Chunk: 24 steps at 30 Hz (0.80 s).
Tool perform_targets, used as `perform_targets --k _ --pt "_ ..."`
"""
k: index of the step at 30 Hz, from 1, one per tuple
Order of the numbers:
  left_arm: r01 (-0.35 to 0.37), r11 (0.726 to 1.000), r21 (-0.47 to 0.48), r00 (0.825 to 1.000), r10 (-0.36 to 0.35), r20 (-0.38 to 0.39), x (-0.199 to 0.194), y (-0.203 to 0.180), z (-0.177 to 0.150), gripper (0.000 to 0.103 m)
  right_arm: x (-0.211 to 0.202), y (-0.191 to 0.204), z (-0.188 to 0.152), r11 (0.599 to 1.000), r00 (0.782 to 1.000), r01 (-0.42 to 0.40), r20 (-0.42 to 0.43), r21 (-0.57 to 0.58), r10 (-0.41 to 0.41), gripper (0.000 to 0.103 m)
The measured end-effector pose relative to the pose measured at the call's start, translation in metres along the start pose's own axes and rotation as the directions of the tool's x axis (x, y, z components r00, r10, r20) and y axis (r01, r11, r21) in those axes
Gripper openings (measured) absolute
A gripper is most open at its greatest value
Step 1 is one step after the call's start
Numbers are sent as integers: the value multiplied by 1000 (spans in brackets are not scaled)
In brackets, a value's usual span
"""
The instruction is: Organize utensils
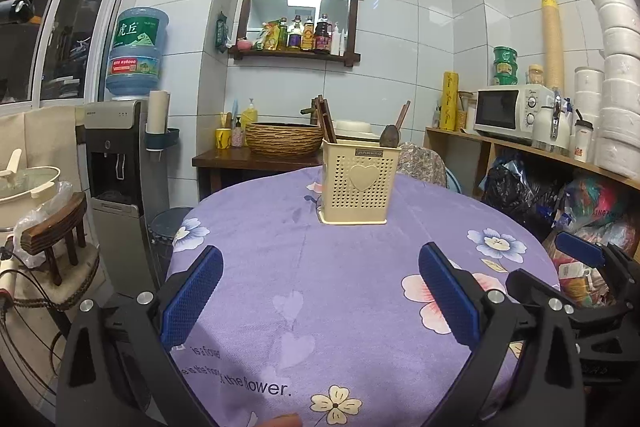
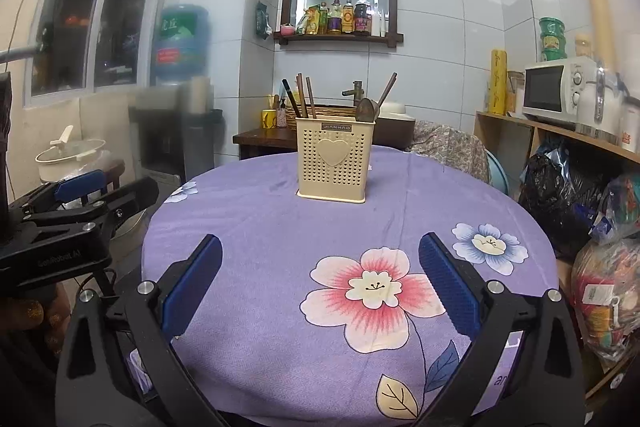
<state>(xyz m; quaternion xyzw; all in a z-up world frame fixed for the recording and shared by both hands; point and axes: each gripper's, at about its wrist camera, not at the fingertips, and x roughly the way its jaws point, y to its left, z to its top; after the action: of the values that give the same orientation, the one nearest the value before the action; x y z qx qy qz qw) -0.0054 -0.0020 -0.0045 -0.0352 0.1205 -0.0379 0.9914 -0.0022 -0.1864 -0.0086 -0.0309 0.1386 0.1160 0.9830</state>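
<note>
Holder (image 1: 357,187) stood upright at far middle of desk (image 1: 280,267), chopsticks (image 2: 302,97) and spoon (image 2: 366,110) already inside. No loose utensils visible on cloth; task looked near done. Left tongs (image 1: 320,299) apart, empty. Right tongs (image 2: 320,291) apart, empty. Both hung over near edge, well short of holder. Judgement: if more sorting needed, approach holder straight, low, gripping single handle above rim without tipping it. Path clear; microwave (image 1: 514,113), basket (image 1: 284,139), shelf clutter well apart.
</note>
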Motion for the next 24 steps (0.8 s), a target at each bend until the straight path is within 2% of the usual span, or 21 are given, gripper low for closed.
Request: perform_targets --k 24 --pt "-23 1000 15 1000 23 6 -5 -4 -4 98 -1 0 1 1000 1000 -10 2 -4 10 97"
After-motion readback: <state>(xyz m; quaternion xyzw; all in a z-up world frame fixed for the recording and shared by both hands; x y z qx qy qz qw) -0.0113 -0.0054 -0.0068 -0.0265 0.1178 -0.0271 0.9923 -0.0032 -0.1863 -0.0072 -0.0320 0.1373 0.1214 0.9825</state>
